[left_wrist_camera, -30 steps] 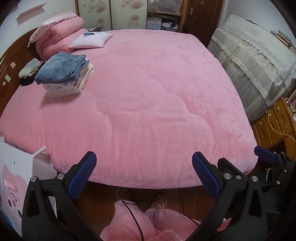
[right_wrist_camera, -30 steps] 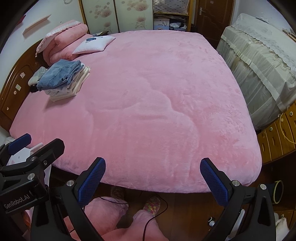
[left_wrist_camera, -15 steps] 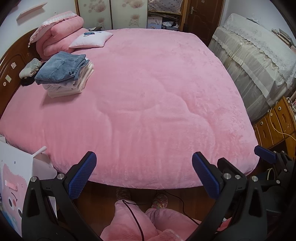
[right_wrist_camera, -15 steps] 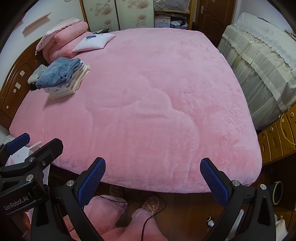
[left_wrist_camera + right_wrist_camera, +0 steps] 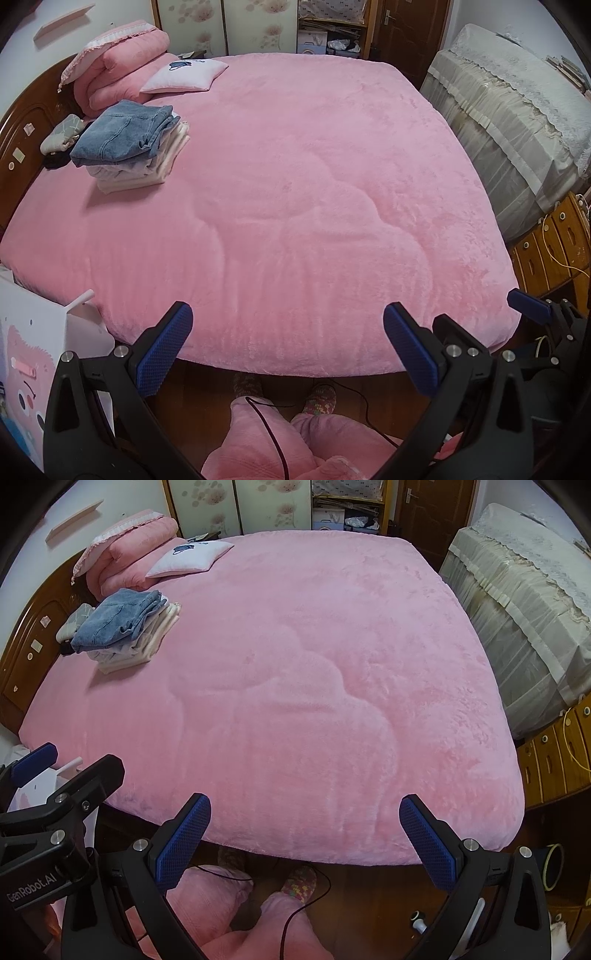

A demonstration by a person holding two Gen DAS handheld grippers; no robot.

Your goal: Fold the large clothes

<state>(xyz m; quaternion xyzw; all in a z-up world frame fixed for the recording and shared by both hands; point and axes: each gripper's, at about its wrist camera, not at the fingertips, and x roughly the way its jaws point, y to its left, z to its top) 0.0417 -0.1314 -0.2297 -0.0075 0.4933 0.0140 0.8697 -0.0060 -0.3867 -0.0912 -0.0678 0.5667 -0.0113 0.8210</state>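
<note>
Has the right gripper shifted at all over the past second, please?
Yes, slightly. In the right wrist view the stack of folded clothes has drifted up against the frame, so the right gripper tilted slightly downward.

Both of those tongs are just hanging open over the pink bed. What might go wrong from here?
1. A black cable trails by the person's feet; a step toward the bed could snag it.
2. The folded stack topped with jeans lies far across the bed; a long reach with the left tongs or right tongs might topple it.
</note>
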